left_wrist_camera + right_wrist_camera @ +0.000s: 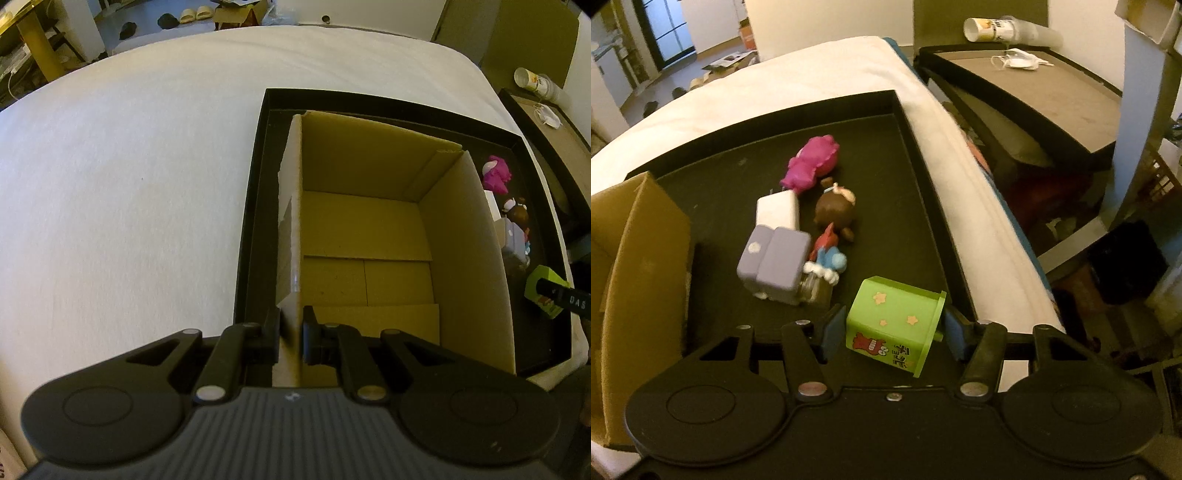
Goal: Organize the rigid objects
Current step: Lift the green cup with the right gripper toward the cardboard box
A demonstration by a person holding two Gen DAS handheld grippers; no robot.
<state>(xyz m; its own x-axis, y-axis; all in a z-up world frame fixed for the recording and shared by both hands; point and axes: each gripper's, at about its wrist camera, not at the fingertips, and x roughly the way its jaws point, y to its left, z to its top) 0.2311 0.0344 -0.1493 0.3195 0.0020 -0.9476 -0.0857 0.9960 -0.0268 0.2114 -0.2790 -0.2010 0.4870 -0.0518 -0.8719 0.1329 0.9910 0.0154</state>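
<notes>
A cardboard box stands open-topped in a black tray on a white bed. My left gripper is shut on the box's near left wall, one pad on each side. To the right of the box, toys lie in the tray: a pink figure, a white block, a brown figure, a purple block and a red-and-blue figure. A green cup with stars lies on its side between the pads of my right gripper, which touch both its sides.
The white bed spreads out to the left of the tray. Beside the bed on the right stands a dark side table with a tipped paper cup and a face mask. Cluttered floor lies beyond.
</notes>
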